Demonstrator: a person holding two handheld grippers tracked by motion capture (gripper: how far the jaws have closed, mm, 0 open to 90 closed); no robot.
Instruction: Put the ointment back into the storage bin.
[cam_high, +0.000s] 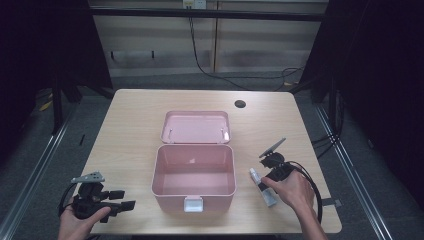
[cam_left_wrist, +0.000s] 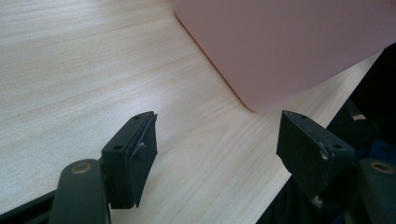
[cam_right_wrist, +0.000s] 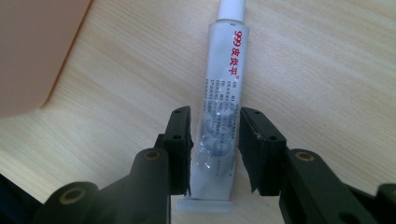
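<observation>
On the wooden table, near its front left corner, the left gripper rests in the person's left hand. It lies low over the tabletop and points toward the pink box. Its jaws stand wide apart and nothing is between them; in the left gripper view only bare wood shows in the gap, and a rounded corner of the box is a little beyond.

At the middle of the table stands the pink box, open, with its inside bare. Its lid is folded back flat on the table behind it, and a pale latch hangs on the front wall.

To the right of the box, just beside its right wall, lies a small white tube with red letters and a white cap. It lies flat on the wood, the cap pointing away from the person. The right gripper, held by the right hand, is down over the lower part of the tube. Its jaws are narrow and stand on both sides of the tube. The left pad seems to touch the tube; on the right side I cannot tell if a thin gap remains.
</observation>
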